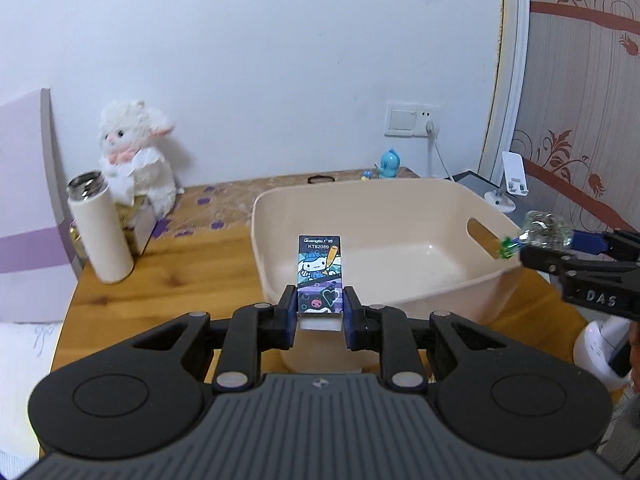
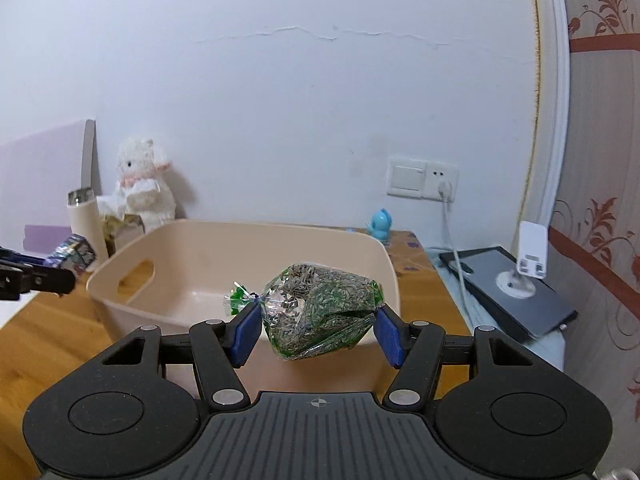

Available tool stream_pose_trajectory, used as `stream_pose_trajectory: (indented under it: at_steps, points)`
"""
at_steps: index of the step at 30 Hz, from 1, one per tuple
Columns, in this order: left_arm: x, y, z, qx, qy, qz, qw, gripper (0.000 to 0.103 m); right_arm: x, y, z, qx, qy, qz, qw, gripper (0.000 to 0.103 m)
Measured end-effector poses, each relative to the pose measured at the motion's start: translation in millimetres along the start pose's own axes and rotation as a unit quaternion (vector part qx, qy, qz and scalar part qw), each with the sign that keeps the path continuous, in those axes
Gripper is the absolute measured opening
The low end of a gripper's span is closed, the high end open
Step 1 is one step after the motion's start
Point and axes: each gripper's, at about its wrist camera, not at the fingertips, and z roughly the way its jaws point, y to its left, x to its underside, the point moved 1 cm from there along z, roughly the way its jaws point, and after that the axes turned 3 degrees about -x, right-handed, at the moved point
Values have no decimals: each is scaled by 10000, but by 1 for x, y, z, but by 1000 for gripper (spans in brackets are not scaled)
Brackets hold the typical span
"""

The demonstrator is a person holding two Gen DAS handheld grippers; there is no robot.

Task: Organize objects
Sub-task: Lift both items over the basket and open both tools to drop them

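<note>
My left gripper (image 1: 320, 304) is shut on a small cartoon-printed box (image 1: 320, 270), held upright over the near rim of a beige plastic basin (image 1: 440, 280). My right gripper (image 2: 316, 330) is shut on a clear bag of green-grey dried bits (image 2: 320, 312), tied with a green twist, held above the basin's (image 2: 140, 300) front edge. In the left wrist view the right gripper (image 1: 536, 242) reaches in from the right with the bag (image 1: 548, 232) over the basin's right wall. In the right wrist view the left gripper (image 2: 60, 268) shows at the left edge with the box (image 2: 74, 254). The basin looks empty inside.
On the wooden table (image 1: 168, 280) stand a white flask (image 1: 100, 232), a white plush lamb (image 1: 136, 160) on a tissue box and a blue toy (image 1: 390, 164) at the back. A wall socket with cable (image 2: 440, 184), a phone stand (image 2: 528, 256) and a dark tablet (image 2: 520, 296) lie right.
</note>
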Motion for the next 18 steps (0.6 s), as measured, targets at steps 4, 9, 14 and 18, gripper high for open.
stream_pose_trajectory:
  at_steps: [4,9,14,18]
  points:
    - [-16,-9,22,-100,-5,-49,9999,25,-5,3,20,-55,4,120,9999,58]
    - [-31,-19,54,-202,96,-13,9997,25,-8,2,44,-5,161,160,9997,58]
    - [-30,-32,91,-373,438,125,9983,25,-2,0,64,2,450,186,9988,58]
    - [-21,-39,106,-386,622,221,9971,25,3,5,71,74,622,5,9980,61]
